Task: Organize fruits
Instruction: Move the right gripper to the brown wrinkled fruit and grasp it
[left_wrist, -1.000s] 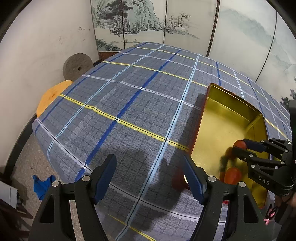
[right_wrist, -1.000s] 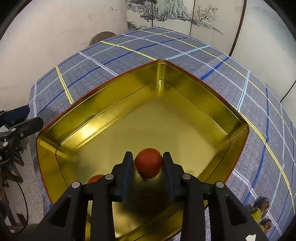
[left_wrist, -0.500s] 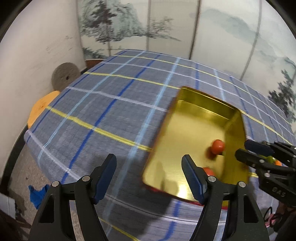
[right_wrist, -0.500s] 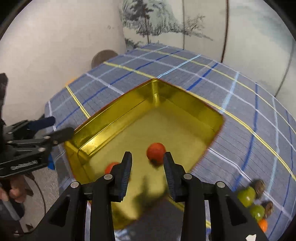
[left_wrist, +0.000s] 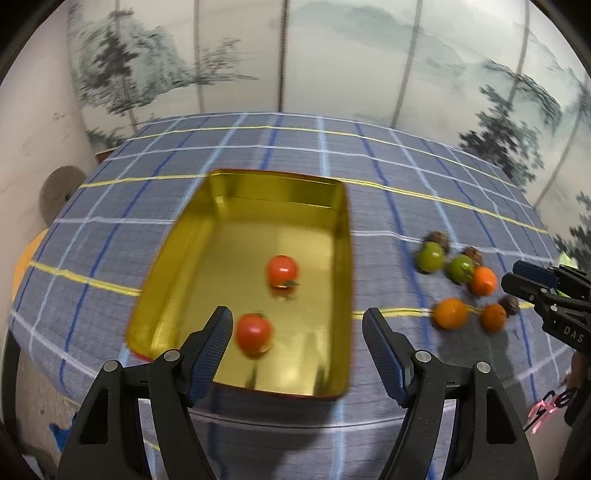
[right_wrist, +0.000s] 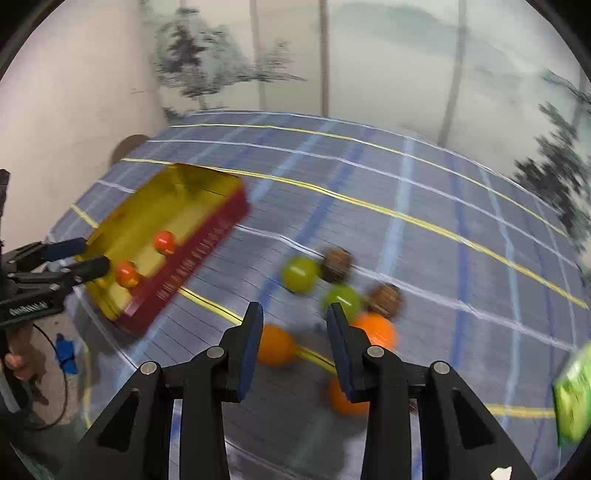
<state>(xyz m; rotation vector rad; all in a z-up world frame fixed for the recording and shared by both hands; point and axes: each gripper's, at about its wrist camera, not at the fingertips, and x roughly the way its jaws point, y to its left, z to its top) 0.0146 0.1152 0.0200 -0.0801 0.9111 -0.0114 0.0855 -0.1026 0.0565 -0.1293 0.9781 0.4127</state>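
A gold tin (left_wrist: 317, 199) with red outer walls sits on the blue plaid tablecloth and also shows in the right wrist view (right_wrist: 177, 195). Two red tomatoes (left_wrist: 282, 269) (left_wrist: 253, 331) lie in it. To its right lie two green fruits (right_wrist: 300, 274) (right_wrist: 341, 300), three orange fruits (right_wrist: 276, 345) (right_wrist: 376, 328) (right_wrist: 343, 400) and brown nuts (right_wrist: 337, 263). My left gripper (left_wrist: 297, 336) is open and empty above the tin's near end. My right gripper (right_wrist: 294, 328) is open and empty above the loose fruit; it also shows in the left wrist view (left_wrist: 524, 277).
A painted folding screen stands behind the table. A round grey stone (left_wrist: 59, 192) and an orange stool (left_wrist: 26, 258) sit by the left wall. A green object (right_wrist: 574, 391) shows at the right edge. A blue rag (right_wrist: 66, 352) lies on the floor.
My right gripper let go of the tomato in the tin, pulled back and swung right over the loose fruit. My left gripper swung right, so the tin is now centred ahead of it.
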